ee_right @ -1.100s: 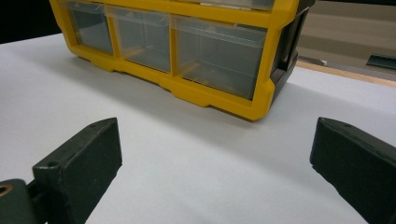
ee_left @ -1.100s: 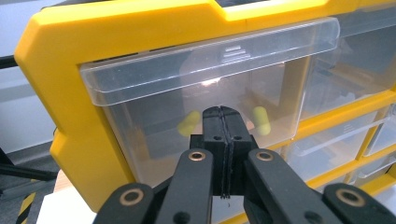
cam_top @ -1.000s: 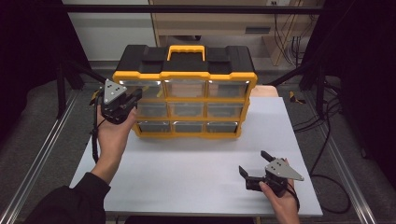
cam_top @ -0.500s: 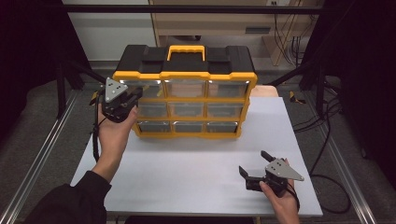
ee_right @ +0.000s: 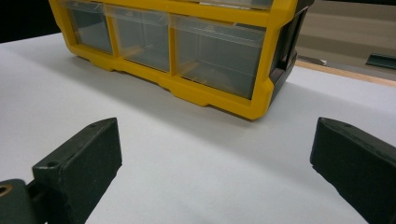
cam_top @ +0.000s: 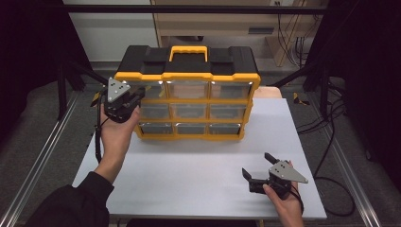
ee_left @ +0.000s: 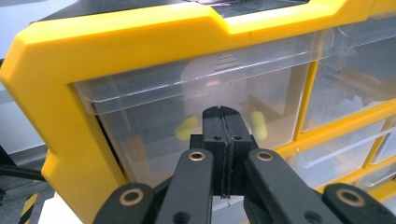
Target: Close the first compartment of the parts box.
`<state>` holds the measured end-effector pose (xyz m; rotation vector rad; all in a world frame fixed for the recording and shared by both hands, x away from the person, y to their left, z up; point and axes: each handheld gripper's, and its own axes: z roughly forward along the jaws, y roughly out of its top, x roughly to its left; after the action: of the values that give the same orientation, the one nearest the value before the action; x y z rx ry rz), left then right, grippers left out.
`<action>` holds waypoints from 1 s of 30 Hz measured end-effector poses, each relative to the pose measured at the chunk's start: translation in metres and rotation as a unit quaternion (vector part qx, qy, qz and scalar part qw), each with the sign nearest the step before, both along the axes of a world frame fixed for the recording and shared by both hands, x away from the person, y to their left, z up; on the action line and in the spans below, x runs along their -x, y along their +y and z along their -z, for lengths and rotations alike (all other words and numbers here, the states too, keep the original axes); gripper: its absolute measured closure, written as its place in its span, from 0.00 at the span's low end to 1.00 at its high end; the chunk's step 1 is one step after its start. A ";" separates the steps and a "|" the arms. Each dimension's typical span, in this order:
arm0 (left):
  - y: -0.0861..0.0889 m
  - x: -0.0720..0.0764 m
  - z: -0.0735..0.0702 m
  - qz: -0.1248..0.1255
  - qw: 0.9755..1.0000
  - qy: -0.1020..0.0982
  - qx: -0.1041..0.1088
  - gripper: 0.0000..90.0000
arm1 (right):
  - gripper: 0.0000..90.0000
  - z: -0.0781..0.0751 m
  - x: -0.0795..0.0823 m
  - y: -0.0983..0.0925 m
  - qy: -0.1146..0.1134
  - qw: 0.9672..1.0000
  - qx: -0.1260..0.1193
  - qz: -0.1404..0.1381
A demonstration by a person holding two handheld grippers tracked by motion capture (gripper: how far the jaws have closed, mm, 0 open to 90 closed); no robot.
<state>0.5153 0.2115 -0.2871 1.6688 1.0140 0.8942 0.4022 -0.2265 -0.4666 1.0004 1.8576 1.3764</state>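
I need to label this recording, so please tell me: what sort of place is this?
Probably a lab or workshop bench set up for recording. A white table carries just a yellow drawer organizer, dark curtains hang at both sides, and cables trail behind.

Glossy yellow plastic on the organizer frame (ee_left: 44, 107), matt black plastic up on its lid (cam_top: 142, 56). Clear, smooth, slightly shiny plastic for the drawers (ee_left: 187, 98), catching glare along the top edges. Matt black plastic on the left gripper (ee_left: 220, 122) and right gripper (ee_right: 215, 154), brass-looking rivets in the linkage. Smooth matt white table (cam_top: 189, 165).
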 end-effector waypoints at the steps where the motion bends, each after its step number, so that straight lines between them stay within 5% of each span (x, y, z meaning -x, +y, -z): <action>1: 0.000 0.000 0.000 -0.001 1.000 0.000 0.002 0.99 | 0.03 0.000 0.000 0.000 0.000 1.000 0.000 0.000; 30: -0.002 -0.003 0.002 -0.002 1.000 -0.003 -0.003 0.99 | 0.03 0.000 0.000 0.000 0.000 1.000 0.000 -0.003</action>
<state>0.5179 0.2095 -0.2893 1.6690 1.0120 0.9039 0.4021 -0.2265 -0.4667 0.9968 1.8613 1.3800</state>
